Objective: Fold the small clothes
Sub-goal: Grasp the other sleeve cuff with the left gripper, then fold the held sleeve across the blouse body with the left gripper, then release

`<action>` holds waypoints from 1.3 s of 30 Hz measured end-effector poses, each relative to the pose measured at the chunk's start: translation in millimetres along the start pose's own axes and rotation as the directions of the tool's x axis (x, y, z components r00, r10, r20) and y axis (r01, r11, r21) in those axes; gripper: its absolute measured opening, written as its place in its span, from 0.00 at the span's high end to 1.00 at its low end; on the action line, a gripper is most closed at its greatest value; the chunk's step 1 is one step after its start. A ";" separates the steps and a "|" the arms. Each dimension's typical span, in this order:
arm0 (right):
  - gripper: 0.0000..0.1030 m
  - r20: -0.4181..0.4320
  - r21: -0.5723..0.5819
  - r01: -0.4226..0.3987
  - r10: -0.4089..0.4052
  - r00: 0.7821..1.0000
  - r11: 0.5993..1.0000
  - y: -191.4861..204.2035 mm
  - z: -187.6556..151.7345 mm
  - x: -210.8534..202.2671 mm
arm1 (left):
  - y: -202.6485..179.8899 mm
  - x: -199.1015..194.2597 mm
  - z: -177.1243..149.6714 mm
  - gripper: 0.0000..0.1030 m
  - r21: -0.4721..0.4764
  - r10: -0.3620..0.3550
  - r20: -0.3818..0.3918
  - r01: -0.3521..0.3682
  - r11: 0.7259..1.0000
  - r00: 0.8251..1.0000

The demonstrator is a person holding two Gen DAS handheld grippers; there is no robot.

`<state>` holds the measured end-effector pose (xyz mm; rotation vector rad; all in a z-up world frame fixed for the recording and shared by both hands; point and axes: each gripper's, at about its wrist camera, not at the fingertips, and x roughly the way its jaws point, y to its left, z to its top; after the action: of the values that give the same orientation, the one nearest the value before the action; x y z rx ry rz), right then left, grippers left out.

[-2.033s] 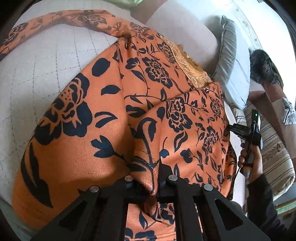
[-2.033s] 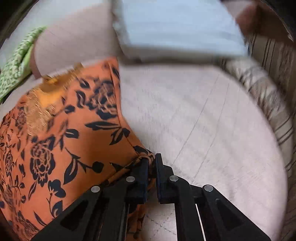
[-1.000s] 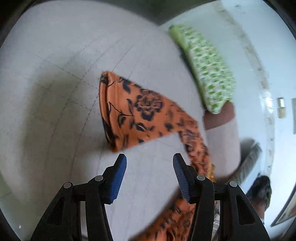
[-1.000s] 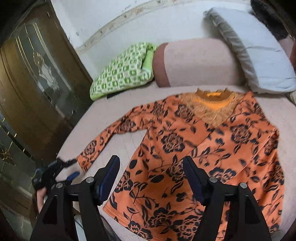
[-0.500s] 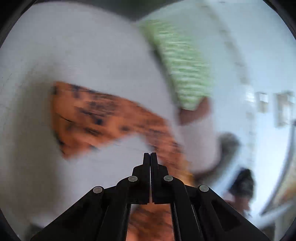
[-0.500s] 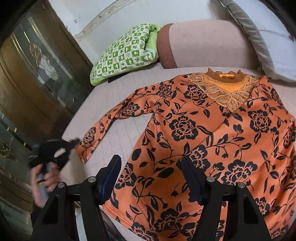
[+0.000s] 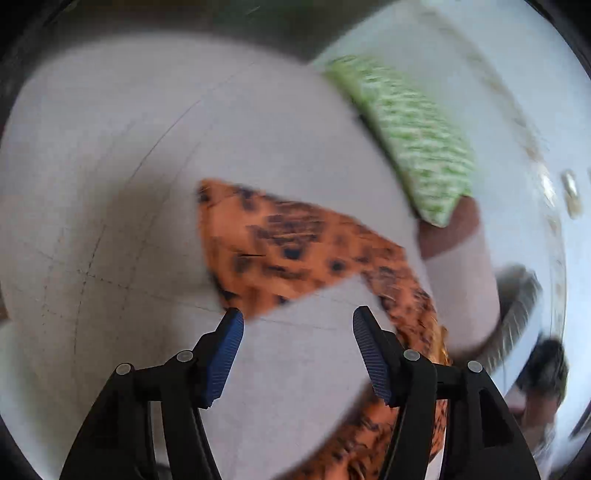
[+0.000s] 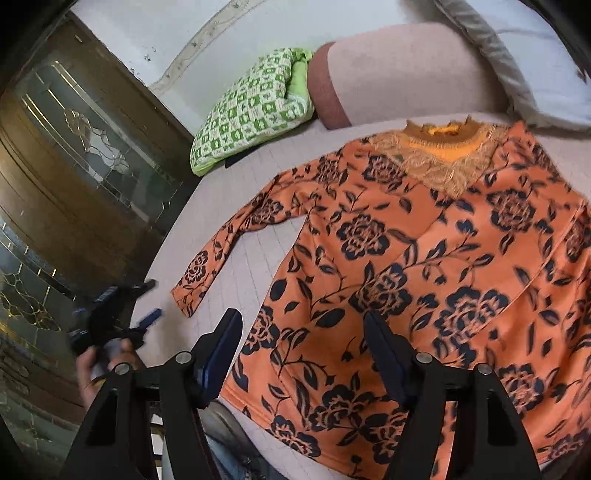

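While flat: 1 top (image 8: 424,266), 2 grippers.

white wall (image 8: 177,33) | dark wood door with leaded glass (image 8: 66,155) | pale quilted bed (image 7: 110,166) | green checked cushion (image 8: 251,107)

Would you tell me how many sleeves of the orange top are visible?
1: the sleeve stretches left across the bed toward the left gripper. The other sleeve isn't visible, possibly folded under.

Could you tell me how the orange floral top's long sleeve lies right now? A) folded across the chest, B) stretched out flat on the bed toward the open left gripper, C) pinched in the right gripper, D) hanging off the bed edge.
B: the sleeve lies flat on the bed, its cuff just ahead of the open left gripper.
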<state>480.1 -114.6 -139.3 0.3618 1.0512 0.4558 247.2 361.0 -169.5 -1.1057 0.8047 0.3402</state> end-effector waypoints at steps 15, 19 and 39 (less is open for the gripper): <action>0.31 -0.104 -0.073 -0.078 0.070 0.992 0.994 50.1 8.9 58.1 | 22.6 52.7 40.7 0.97 -0.093 0.015 -0.049 -0.020 0.995 0.999; 0.31 -0.118 -0.082 -0.081 0.071 0.990 0.993 54.3 6.0 63.2 | 41.9 35.8 35.0 0.84 -0.105 0.000 -0.094 -0.010 0.994 0.996; 0.31 -0.230 0.009 -0.213 0.210 0.950 0.977 79.1 10.1 110.0 | -18.9 10.6 13.1 0.95 -0.025 -0.296 -0.115 0.296 0.955 0.948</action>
<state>520.4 9.4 -177.5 0.4164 1.2381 0.7113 271.3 363.0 -162.0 -1.2431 0.7276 0.0252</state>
